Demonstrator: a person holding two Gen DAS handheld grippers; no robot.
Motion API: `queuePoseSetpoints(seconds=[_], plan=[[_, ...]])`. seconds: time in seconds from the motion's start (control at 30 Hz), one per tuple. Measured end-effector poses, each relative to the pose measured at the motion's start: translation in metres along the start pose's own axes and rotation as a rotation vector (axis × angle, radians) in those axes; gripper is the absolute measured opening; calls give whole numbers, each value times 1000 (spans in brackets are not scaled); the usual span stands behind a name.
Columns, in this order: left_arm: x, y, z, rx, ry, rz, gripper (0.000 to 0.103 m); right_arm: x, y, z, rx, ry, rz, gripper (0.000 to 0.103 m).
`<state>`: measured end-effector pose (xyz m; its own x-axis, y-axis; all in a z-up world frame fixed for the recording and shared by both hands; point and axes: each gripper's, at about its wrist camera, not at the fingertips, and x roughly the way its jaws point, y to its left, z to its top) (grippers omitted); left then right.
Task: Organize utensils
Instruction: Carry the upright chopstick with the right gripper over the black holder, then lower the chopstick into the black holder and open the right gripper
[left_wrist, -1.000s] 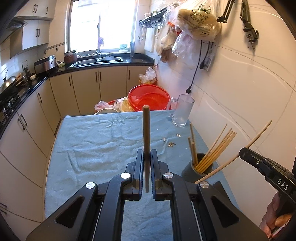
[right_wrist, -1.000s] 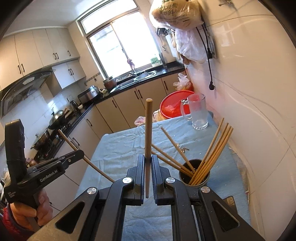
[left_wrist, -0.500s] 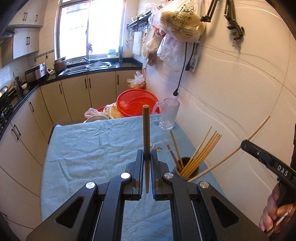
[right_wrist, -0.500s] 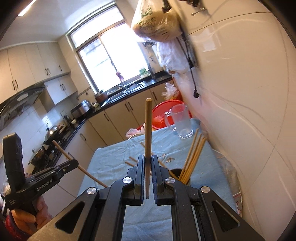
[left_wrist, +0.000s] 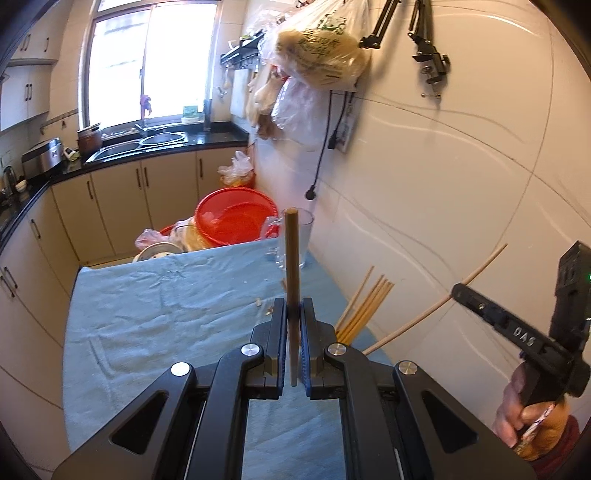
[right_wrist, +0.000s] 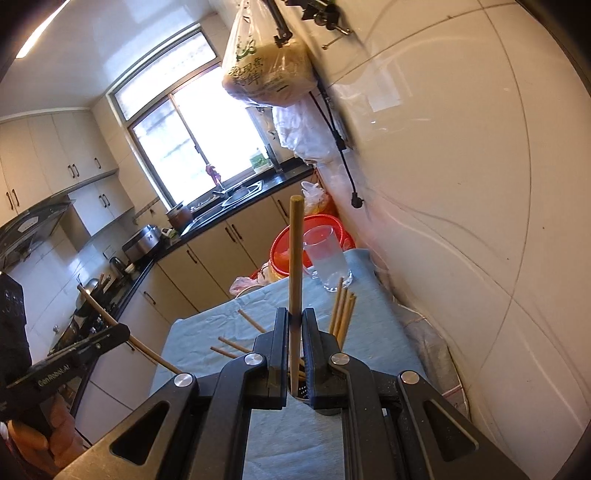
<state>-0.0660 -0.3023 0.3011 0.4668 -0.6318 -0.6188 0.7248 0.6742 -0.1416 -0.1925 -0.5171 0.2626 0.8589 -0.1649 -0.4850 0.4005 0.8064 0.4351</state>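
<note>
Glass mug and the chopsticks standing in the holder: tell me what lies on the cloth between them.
Nothing: in the right wrist view, bare blue cloth separates the glass mug from the chopsticks in the holder. Loose chopsticks lie further left.

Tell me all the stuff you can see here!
chopsticks in holder: a bunch, tan, by the wall
loose chopsticks: three, tan, on the cloth
cloth: one, blue, over the table
glass mug: one, clear, far end of the cloth
basin: one, red, behind the table
plastic bag: one, clear, hanging on the wall
left tongs: black, shut on a brown chopstick
right tongs: black, shut on a tan chopstick
</note>
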Motion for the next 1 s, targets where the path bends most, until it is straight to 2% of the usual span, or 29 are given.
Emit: queuePoseSetpoints(seconds=[0.4, 0.63, 1.0], plan=[[33, -25, 21, 10, 39, -54, 6, 11, -13, 4, 16, 8, -19, 8], [61, -26, 18, 6, 72, -42, 6, 23, -15, 6, 8, 18, -26, 8], [93, -26, 7, 12, 110, -11, 6, 54, -17, -4, -12, 86, -40, 8]])
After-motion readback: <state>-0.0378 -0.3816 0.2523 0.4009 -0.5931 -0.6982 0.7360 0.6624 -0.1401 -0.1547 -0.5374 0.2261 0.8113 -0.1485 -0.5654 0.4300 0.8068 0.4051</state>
